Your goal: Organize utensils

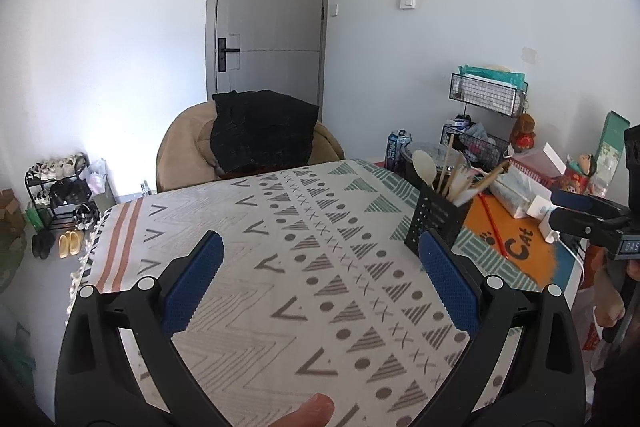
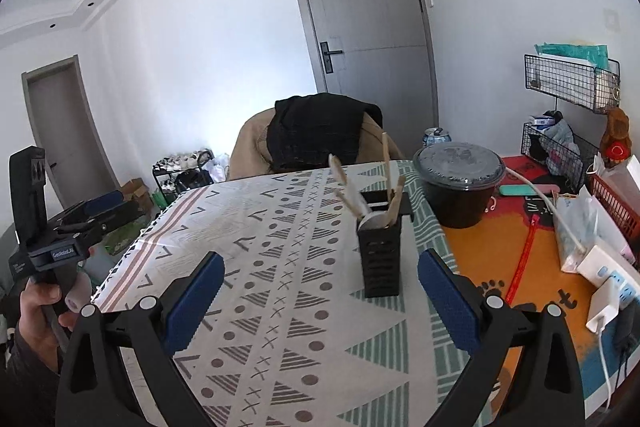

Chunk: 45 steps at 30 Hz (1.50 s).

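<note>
A black perforated utensil holder (image 2: 380, 255) stands upright on the patterned tablecloth (image 2: 260, 267), with several wooden utensils (image 2: 390, 179) and a pale spoon sticking out of it. My right gripper (image 2: 320, 267) is open and empty, and the holder stands just beyond its fingers, nearer the right one. In the left wrist view the same holder (image 1: 438, 221) sits behind the right fingertip, its pale spoon (image 1: 424, 167) leaning left. My left gripper (image 1: 320, 255) is open over bare cloth, nothing between its fingers. The left gripper body (image 2: 80, 223) shows at the far left of the right wrist view.
A black lidded bowl (image 2: 458, 183) stands behind the holder, a drink can (image 2: 437, 137) beyond it. On the orange mat (image 2: 500, 267) lie a red stick (image 2: 522, 259), a white power strip (image 2: 608, 275) with cable, and a tissue pack. Wire baskets (image 2: 572, 83) hang right. A chair (image 2: 316, 143) stands behind the table.
</note>
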{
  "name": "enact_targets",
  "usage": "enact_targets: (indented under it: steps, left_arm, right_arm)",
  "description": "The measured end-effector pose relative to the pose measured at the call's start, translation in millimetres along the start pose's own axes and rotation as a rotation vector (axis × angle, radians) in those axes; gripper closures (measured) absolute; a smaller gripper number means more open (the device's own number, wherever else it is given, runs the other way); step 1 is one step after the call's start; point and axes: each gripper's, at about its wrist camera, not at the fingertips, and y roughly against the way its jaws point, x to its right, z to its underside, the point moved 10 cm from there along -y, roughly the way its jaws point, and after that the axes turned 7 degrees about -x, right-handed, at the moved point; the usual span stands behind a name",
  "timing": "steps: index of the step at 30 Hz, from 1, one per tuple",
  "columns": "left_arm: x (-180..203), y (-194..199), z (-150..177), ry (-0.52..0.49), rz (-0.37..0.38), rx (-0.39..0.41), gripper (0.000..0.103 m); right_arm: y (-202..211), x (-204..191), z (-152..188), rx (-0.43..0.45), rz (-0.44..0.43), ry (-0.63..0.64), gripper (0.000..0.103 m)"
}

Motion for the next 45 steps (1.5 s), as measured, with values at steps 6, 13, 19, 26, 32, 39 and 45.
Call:
enact_targets:
  steps: [6,13,19,26,32,39,45]
  left_arm:
    - [-3,20,24,0.001,-0.033,0.024,0.006]
    - [-5,35,55,0.021,-0.051,0.02,0.006]
    - [-10,52,78,0.062,-0.084,0.024,0.006]
    - [-9,58,93,0.05,-0.107,0.012,0.006]
    - [-8,58,97,0.057,-0.1,0.012,0.006]
    - [-12,55,100,0.067,-0.101,0.005,0.006]
    - [-13,54,101,0.072,-0.103,0.004,0.006]
  right_arm:
    - [2,-18,20,0.016,-0.025,0.035,0.008]
    - [3,-39,50,0.015,-0.059,0.062,0.008]
    - [6,-51,69,0.013,-0.071,0.08,0.008]
    - [15,-57,91,0.023,-0.083,0.098,0.008]
    - [14,-63,91,0.02,-0.089,0.108,0.008]
    - [14,-69,93,0.022,-0.091,0.119,0.008]
    - [14,-71,93,0.024,-0.092,0.12,0.008]
